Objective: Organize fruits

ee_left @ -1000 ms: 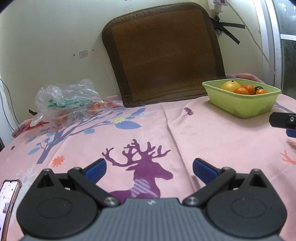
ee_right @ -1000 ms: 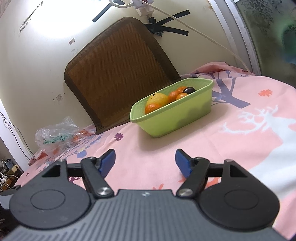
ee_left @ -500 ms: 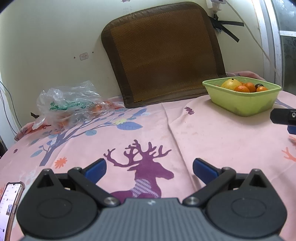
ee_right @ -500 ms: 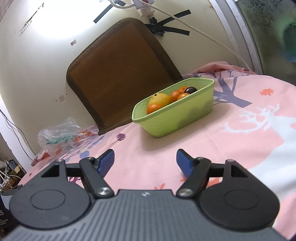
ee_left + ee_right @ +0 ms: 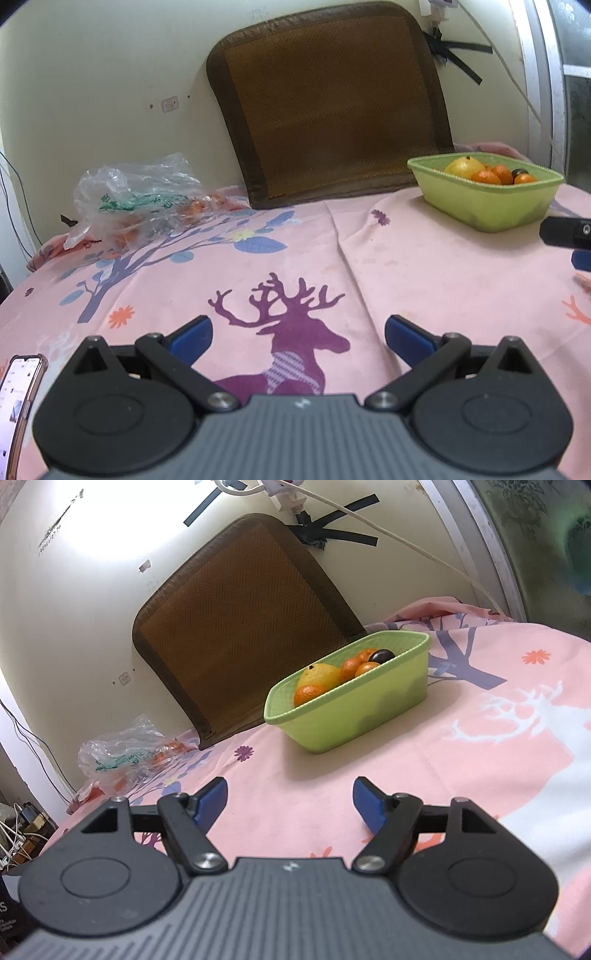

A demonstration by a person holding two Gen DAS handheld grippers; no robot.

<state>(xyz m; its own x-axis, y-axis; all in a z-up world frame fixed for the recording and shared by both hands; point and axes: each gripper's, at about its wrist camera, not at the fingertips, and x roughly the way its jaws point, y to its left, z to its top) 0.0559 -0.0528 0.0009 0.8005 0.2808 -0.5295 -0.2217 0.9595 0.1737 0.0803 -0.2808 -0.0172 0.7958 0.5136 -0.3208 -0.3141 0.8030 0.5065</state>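
A green plastic basket (image 5: 491,206) (image 5: 369,716) stands at the back right of the pink-clothed table. It holds a yellow pear (image 5: 319,674), several oranges (image 5: 310,694) and a dark plum (image 5: 382,655). A clear plastic bag (image 5: 136,199) (image 5: 122,753) with more orange fruit lies at the back left. My left gripper (image 5: 297,334) is open and empty above the deer print. My right gripper (image 5: 290,801) is open and empty, in front of the basket; its tip shows at the right edge of the left wrist view (image 5: 569,232).
A brown woven mat (image 5: 332,99) leans on the wall behind the table. A phone (image 5: 20,402) lies at the table's front left edge. Cables and taped cords hang on the wall (image 5: 332,535). A window frame (image 5: 543,74) is at the right.
Both views have dropped and shifted slightly, so the basket sits a little higher in frame. Both grippers stay open and empty.
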